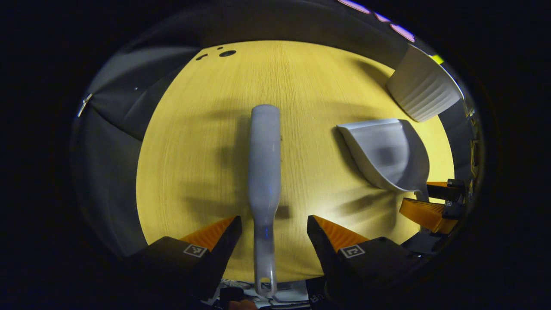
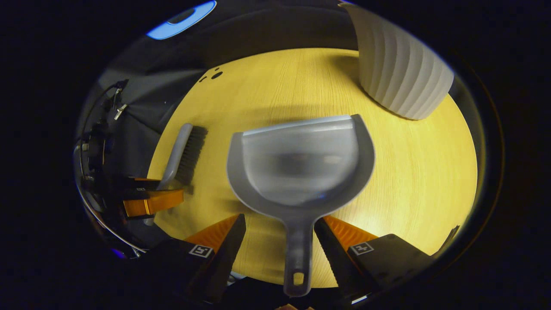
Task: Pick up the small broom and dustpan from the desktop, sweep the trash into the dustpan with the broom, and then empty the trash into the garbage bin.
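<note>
In the left gripper view, one broom (image 1: 264,172) lies on the yellow table (image 1: 202,142), its handle running back between the parted fingers of the left gripper (image 1: 274,228), which do not touch it. Right of the broom sit one grey dustpan (image 1: 387,155) with nothing in its scoop and, beyond it, one ribbed white bin (image 1: 424,88).

In the right gripper view, the dustpan (image 2: 301,168) lies mid-table, its scoop bare, its handle between the spread fingers of the right gripper (image 2: 280,230), untouched. Left of the dustpan lies the broom (image 2: 183,155); the bin (image 2: 400,73) stands behind the dustpan to the right, its inside hidden.
</note>
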### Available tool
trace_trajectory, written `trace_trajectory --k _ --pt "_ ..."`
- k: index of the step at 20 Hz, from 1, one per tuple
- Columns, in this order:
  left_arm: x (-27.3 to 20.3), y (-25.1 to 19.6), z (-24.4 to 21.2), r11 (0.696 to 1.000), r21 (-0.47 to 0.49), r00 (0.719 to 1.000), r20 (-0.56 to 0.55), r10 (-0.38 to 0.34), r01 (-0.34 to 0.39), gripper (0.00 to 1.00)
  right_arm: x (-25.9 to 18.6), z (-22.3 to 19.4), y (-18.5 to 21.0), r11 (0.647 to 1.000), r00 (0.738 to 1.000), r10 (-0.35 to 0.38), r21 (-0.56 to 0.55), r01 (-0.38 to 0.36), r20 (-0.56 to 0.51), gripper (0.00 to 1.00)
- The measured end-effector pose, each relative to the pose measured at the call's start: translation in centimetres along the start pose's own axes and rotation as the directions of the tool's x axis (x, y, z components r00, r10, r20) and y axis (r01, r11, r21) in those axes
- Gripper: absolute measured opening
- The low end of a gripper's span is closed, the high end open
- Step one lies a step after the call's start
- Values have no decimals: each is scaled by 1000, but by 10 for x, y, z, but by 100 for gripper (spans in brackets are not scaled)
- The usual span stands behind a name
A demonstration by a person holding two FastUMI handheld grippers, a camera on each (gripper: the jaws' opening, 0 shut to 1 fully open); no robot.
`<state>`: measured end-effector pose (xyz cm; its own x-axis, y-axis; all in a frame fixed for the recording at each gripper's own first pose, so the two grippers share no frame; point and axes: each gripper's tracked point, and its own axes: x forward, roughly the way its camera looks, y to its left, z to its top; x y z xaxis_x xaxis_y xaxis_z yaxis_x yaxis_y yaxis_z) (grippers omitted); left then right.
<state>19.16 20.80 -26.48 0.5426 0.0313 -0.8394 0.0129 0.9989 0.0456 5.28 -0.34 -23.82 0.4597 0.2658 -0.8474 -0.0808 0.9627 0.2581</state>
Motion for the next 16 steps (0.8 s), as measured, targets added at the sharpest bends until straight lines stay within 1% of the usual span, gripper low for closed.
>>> trace_trajectory --k 3,5,7,9,10,11,13,14,16 --pt "-35 -3 1 1000 -9 996 89 12 -11 96 -34 15 -1 999 997 3 -37 0 81 99" --pt "-61 -6 4 999 -30 984 176 19 -14 96 -66 33 -1 998 987 0 -60 9 162 99" --pt "-90 -13 8 998 -63 957 288 23 -5 96 -94 51 3 997 965 1 -71 18 263 99" --pt "-121 -25 12 996 -85 916 402 16 20 95 -132 69 7 996 927 5 -80 27 375 99" --pt "-139 -29 18 994 -103 881 472 21 31 92 -148 76 10 996 904 12 -88 29 428 99" --pt "-156 -36 22 993 -105 842 539 9 56 96 -163 81 13 995 877 20 -98 31 481 99" --pt "-195 -45 27 993 -99 756 655 12 69 96 -185 90 14 991 820 21 -120 59 573 98" --pt "-215 -47 28 994 -94 708 705 25 59 96 -192 89 17 989 796 24 -133 71 605 99" --pt "-256 -49 30 997 -78 606 793 55 13 96 -205 86 18 986 765 26 -144 88 644 98"
